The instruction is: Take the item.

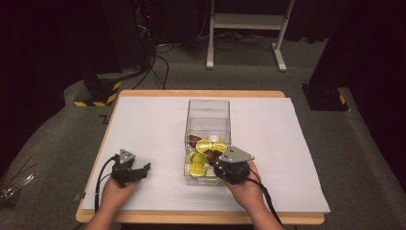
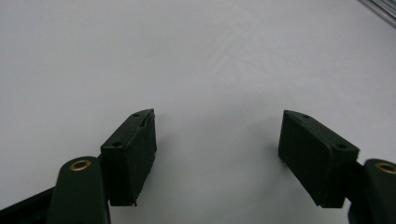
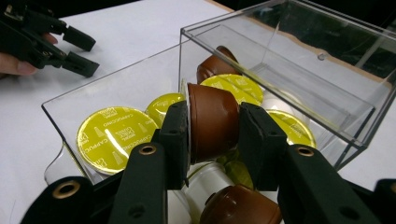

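I had the right gripper (image 3: 212, 135) at the near end of the clear plastic box (image 1: 208, 111), its fingers (image 3: 175, 140) closed onto a brown coffee capsule (image 3: 212, 119) — one finger on each side wall, the capsule lying on its side between them with its foil rim turned to the left of the right gripper view. The capsule sat just above the other contents, over a white capsule (image 3: 205, 182) and a second brown capsule (image 3: 240, 205) nearer the camera.

The box stood mid-desk on the white sheet (image 1: 143, 124) covering the desk (image 1: 201, 93), its long side running away from me. Contents were bunched at the near half: several gold-lidded capsules (image 3: 109, 137) lying foil-up, one lid reading CAPPUCCINO, plus another brown one (image 3: 217, 63) further back. From the high view the far half of the box looked bare.

The left gripper (image 2: 217, 149) rested on the white sheet, well apart from the box, to its left — held in my left hand (image 1: 117, 189). Its fingers (image 2: 133, 149) were spread wide with nothing but plain sheet between them. In the right gripper view it appeared at the upper left, fingers parted.

My right hand (image 1: 244, 184) gripped the right gripper from behind at the desk's near edge.
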Demonstrator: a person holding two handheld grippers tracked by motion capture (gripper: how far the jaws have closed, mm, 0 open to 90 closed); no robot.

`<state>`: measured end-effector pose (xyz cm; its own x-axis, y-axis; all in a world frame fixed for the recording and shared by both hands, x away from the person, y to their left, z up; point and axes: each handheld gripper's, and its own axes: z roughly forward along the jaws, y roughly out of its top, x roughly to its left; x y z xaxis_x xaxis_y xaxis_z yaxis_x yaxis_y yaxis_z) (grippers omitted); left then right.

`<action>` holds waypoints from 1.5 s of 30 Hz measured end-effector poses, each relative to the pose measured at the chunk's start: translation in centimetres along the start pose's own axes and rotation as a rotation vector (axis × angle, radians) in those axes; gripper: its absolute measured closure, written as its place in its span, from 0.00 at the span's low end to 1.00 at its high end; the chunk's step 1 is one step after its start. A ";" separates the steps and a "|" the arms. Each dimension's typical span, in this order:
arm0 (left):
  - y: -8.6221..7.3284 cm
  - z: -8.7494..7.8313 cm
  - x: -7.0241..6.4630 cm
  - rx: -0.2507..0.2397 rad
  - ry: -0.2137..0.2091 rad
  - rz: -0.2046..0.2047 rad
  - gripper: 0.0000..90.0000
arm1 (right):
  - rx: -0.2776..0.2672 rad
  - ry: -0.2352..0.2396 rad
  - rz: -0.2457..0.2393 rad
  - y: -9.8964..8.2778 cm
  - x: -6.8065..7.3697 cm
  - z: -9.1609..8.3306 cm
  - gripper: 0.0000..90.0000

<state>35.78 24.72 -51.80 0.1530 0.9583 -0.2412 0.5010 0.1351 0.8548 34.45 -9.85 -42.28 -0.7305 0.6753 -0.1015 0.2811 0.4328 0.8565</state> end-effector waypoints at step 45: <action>0.0 0.0 0.1 0.006 -0.001 0.008 0.31 | -0.198 -0.053 0.035 1.3 -1.1 -3.4 0.71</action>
<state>35.76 24.80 -51.79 0.1580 0.9590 -0.2354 0.5051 0.1264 0.8537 33.47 -12.07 -39.28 -0.6868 0.7210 -0.0920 0.1743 0.2863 0.9422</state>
